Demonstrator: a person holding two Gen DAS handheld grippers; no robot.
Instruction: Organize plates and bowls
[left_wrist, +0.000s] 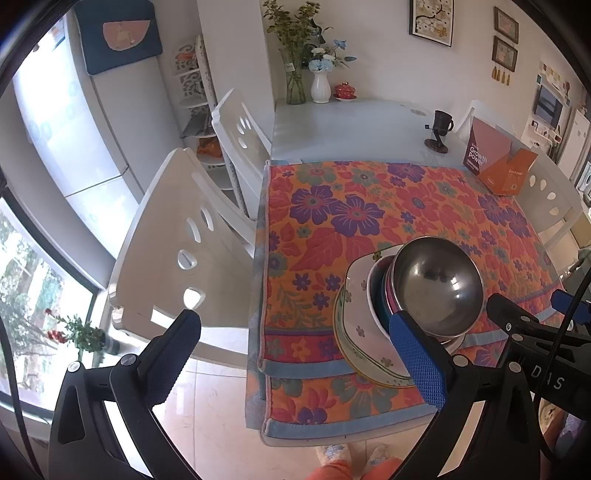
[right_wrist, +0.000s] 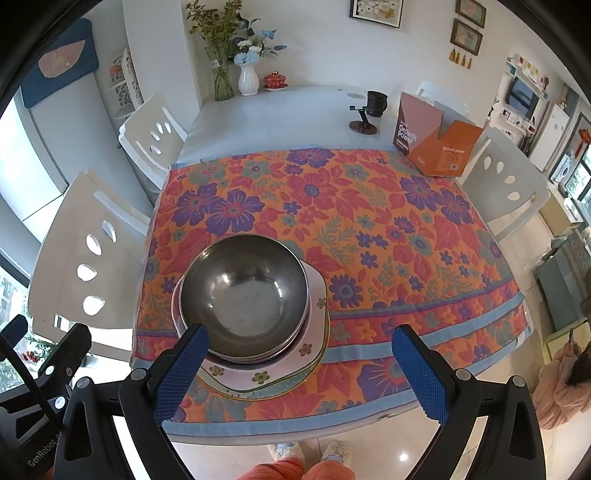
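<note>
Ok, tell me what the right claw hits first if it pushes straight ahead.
Probably the floral cloth: the open right claw points just right of the steel bowl; depth is unclear.

left gripper (left_wrist: 299, 354) jaws spread wide, right gripper (right_wrist: 301, 369) jaws likewise, both empty
</note>
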